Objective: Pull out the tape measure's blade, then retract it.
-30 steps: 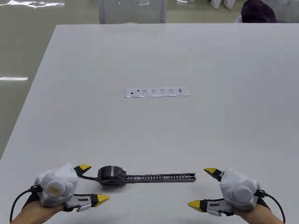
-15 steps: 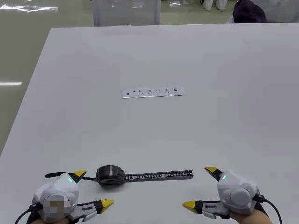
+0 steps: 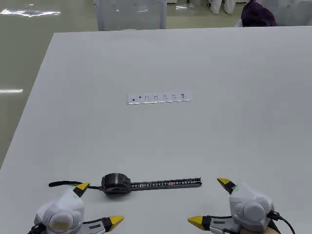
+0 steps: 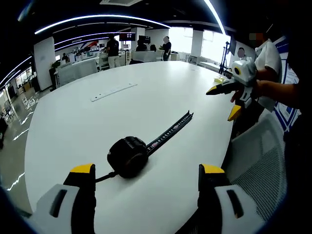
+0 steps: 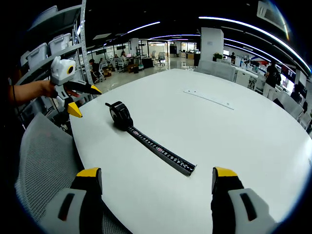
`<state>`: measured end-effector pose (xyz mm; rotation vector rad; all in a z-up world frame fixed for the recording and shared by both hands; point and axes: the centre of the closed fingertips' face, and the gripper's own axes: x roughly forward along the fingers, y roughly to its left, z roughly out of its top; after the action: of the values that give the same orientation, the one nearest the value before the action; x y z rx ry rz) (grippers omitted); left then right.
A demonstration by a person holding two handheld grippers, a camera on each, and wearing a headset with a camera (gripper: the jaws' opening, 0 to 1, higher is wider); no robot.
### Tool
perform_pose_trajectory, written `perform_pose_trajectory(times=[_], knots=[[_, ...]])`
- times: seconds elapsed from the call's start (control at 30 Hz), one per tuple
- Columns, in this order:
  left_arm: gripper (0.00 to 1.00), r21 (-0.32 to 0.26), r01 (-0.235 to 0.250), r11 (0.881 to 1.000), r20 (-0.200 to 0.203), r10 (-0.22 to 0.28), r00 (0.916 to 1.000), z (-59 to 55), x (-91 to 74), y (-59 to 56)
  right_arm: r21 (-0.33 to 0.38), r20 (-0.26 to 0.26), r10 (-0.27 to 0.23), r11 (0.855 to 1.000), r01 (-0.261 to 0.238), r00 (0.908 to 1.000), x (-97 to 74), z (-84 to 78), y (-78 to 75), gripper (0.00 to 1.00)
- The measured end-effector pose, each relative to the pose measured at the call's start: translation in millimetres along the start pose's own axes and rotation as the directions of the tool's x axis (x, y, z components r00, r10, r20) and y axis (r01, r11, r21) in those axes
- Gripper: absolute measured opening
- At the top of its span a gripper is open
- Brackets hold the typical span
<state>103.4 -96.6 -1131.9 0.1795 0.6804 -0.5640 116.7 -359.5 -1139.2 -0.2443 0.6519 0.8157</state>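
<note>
Tape measure [image 3: 116,184]: lies on the table [image 3: 170,136] close to my edge, about 7 o'clock in the head view; nothing touches it.
Blade [image 3: 165,184]: runs flat from the case toward 3 o'clock, the same length as a second ago.
Strap [image 3: 61,184]: trails from the case toward 9 o'clock.
Left gripper [image 3: 99,204]: jaws wide apart and empty. It has drawn back toward me and now sits at 7 o'clock of the case, no longer right beside it.
Right gripper [image 3: 209,202]: jaws wide apart and empty. It has backed off to 5 o'clock of the blade's tip.
Meaning: I judge the pull-out done and the retraction not yet begun. The blade stays out unheld, so it is probably locked.
</note>
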Motion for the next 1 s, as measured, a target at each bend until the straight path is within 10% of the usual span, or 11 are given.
perform_pose_trajectory(times=[1.0], knots=[[0.99,-0.165,-0.134,0.977,0.041,0.143,0.9889,-3.8,4.6,5.2,0.025,0.010,-0.007,1.000,0.006,0.9999,1.3,1.3,11.0,0.99]])
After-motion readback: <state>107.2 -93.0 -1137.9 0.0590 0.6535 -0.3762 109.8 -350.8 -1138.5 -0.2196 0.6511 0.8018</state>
